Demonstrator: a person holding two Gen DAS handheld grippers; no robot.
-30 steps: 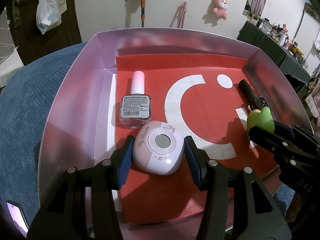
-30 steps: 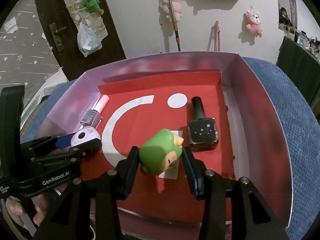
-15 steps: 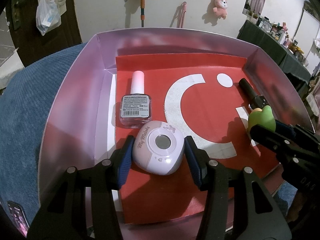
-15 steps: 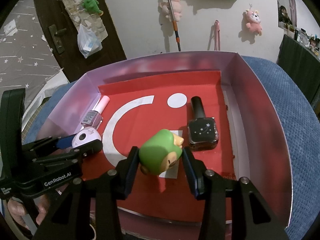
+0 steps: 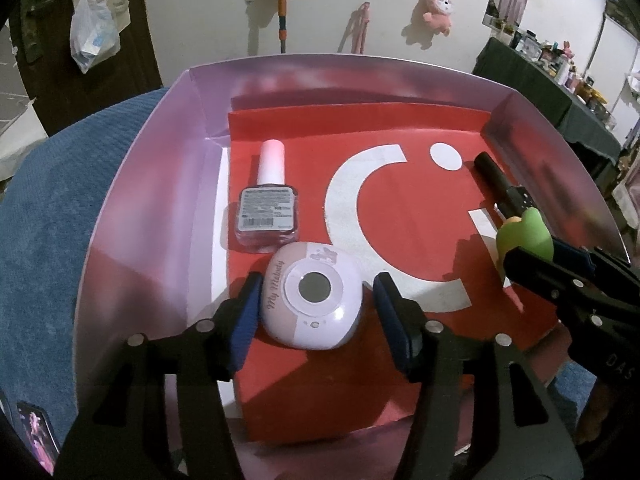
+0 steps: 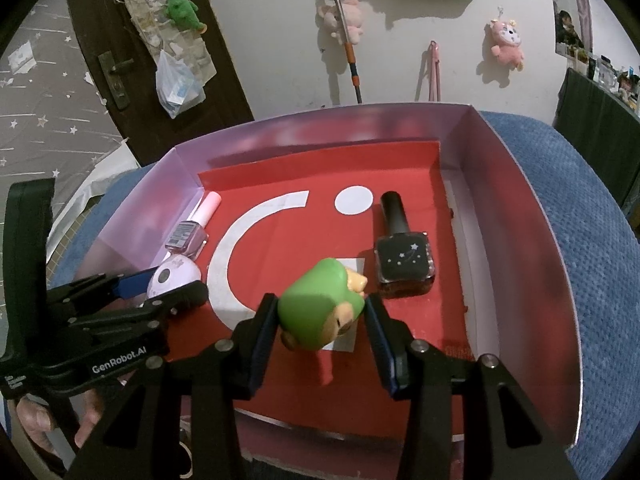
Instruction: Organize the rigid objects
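L gripper (image 5: 314,308) fingers just opened, gaps beside pink case (image 5: 313,300); R gripper (image 6: 322,314) fingers clamp green toy (image 6: 322,308)

You are viewing two fisheye frames with black vignetting at every corner and strong bending of straight edges, worst from 9 to 3 o'clock along the upper rim. Lighting is dim indoor light from above; plush toys on the wall (image 6: 280,40) cast shadows toward 4 o'clock. The box (image 5: 132,216) walls carry soft pink glare, and focus is sharp centrally, softening toward the edges.
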